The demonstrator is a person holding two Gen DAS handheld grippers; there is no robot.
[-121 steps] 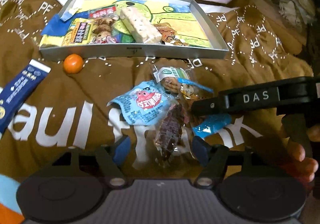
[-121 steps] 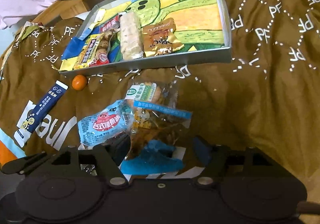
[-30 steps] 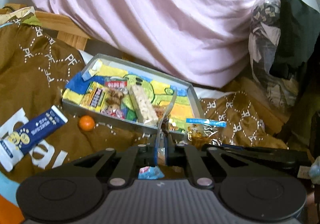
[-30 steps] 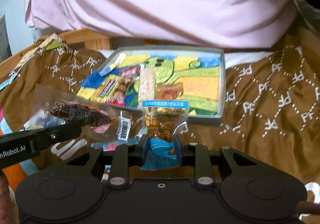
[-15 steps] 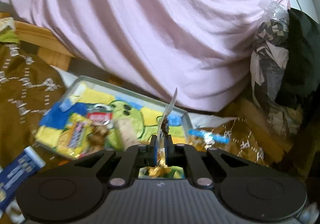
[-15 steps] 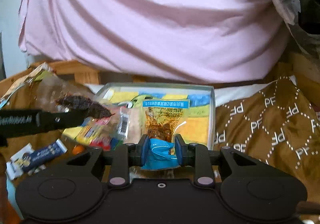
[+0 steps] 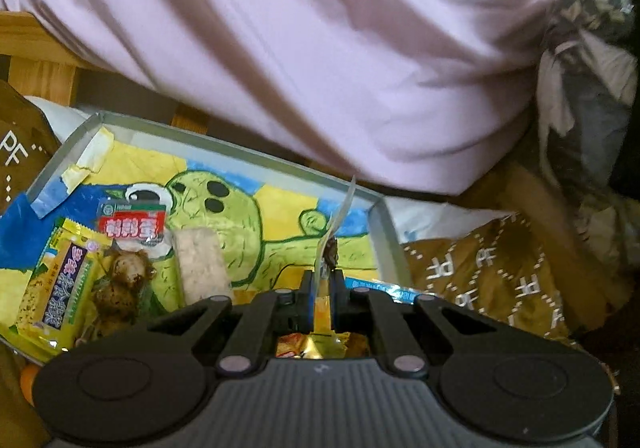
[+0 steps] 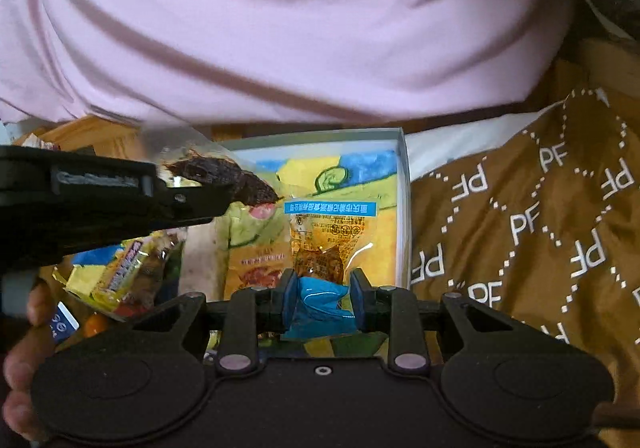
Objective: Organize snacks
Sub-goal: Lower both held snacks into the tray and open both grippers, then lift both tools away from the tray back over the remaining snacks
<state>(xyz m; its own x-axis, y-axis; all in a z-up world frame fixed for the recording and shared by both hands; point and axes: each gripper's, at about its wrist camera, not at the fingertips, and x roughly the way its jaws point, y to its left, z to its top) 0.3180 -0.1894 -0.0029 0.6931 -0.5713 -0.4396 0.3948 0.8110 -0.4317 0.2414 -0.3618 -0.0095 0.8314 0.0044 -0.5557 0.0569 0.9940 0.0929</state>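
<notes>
My left gripper [image 7: 323, 284] is shut on a clear packet with a dark dried snack [image 7: 331, 248], held edge-on above the grey tray [image 7: 384, 224] with its cartoon lining. The same packet [image 8: 224, 176] shows in the right wrist view, in the left gripper's black fingers [image 8: 192, 204] over the tray. My right gripper [image 8: 323, 298] is shut on the blue end of a clear packet of brown snack [image 8: 326, 244] and holds it over the right part of the tray [image 8: 404, 208].
Inside the tray lie a yellow packet [image 7: 60, 288], a red-labelled packet [image 7: 132, 226], a pale rice bar [image 7: 200, 264] and an orange packet [image 8: 256, 268]. A brown printed blanket [image 8: 520, 232] is under the tray. A pink cloth [image 7: 320, 48] hangs behind. An orange fruit [image 8: 96, 324] lies at the left.
Both grippers have moved forward and down with their packets, so the tray now fills the lower views and both packets hang over its inside.
</notes>
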